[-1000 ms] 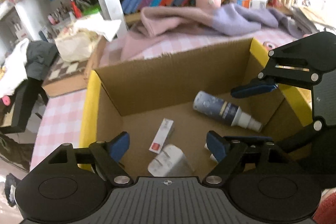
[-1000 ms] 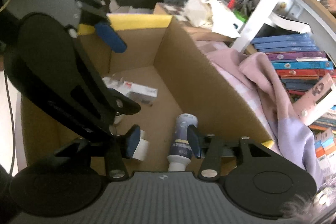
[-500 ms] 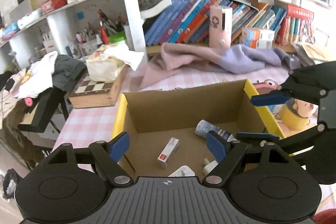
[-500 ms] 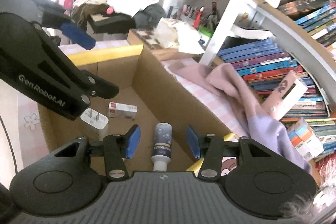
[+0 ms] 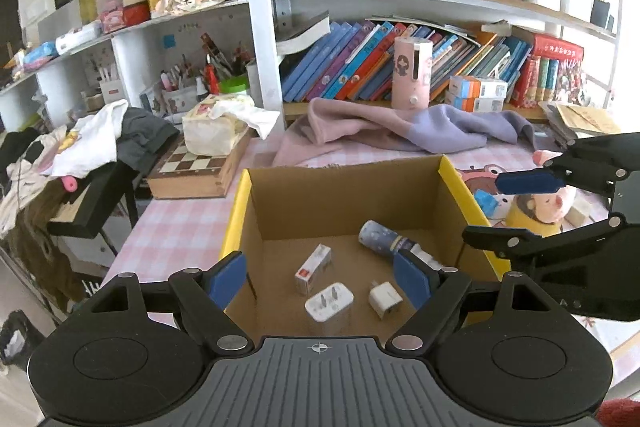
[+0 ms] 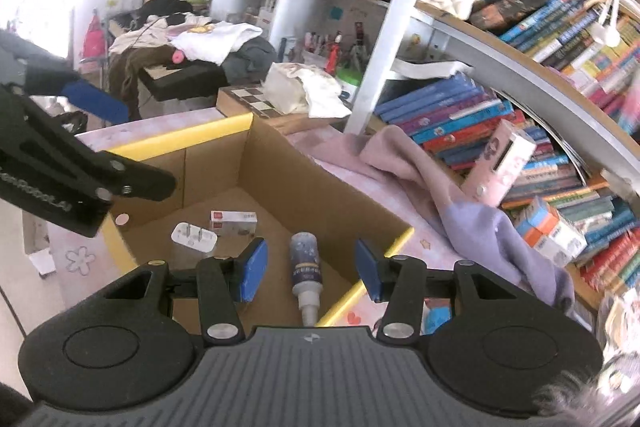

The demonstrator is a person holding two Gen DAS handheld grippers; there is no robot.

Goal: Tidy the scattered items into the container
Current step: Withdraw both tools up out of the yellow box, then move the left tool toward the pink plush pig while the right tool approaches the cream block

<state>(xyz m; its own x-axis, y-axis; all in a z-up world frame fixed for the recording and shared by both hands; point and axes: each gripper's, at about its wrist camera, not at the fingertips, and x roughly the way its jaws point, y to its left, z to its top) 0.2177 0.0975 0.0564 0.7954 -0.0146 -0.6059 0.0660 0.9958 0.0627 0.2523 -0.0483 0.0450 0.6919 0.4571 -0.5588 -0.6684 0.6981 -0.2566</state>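
Inside, the yellow-rimmed cardboard box holds a spray bottle lying on its side, a small red-and-white carton, a white plug adapter and a smaller white charger. Above it, the left gripper and right gripper both have their jaws apart, gripping nothing.

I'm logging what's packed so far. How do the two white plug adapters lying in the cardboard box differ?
The larger white plug adapter is clearly bigger than the smaller white plug adapter. The larger one lies prongs up, with two flat prongs showing; the smaller one lies tilted, its prongs pointing toward the back wall. Both are white, boxy and rest on the floor of the cardboard box, apart from each other.
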